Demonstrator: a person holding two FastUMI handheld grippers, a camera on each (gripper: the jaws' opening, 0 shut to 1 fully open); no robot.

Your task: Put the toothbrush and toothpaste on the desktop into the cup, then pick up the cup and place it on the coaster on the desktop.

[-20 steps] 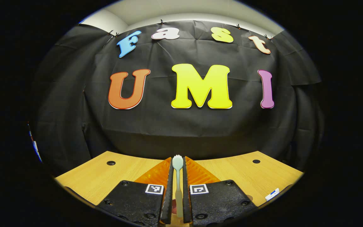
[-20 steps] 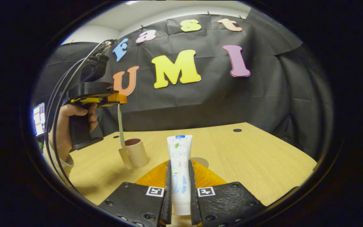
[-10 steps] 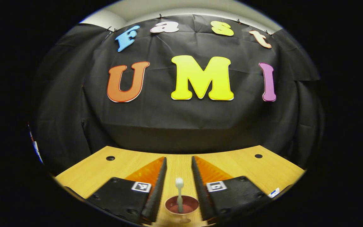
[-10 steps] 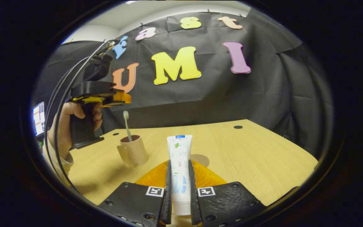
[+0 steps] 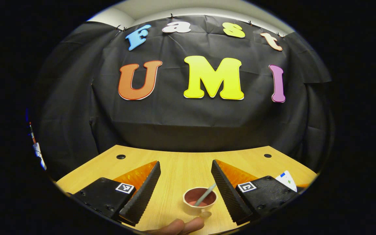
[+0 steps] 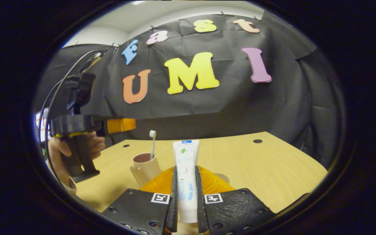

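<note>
A tan cup (image 5: 198, 199) with a dark red inside stands on the wooden desktop (image 5: 188, 153), below my left gripper (image 5: 185, 163), which is open wide. The toothbrush (image 5: 205, 195) leans in the cup with its head up (image 6: 152, 143). In the right gripper view the cup (image 6: 145, 164) stands left of centre, under the left gripper (image 6: 119, 125) held by a hand (image 6: 60, 150). My right gripper (image 6: 186, 168) is shut on the white toothpaste tube (image 6: 186, 182), cap end forward. A round brown coaster (image 6: 222, 178) peeks out beside the right finger.
The desktop (image 6: 256, 163) has cable holes near its back corners (image 5: 121, 156) (image 5: 267, 155). The tip of the toothpaste tube (image 5: 286, 179) shows at the right of the left gripper view. A fingertip (image 5: 178, 226) lies at that view's bottom edge. Black cloth closes the back.
The left gripper opened and let the toothbrush drop into the cup, then widened and drew back; the brush now leans. The right gripper with the toothpaste came nearer the cup.
</note>
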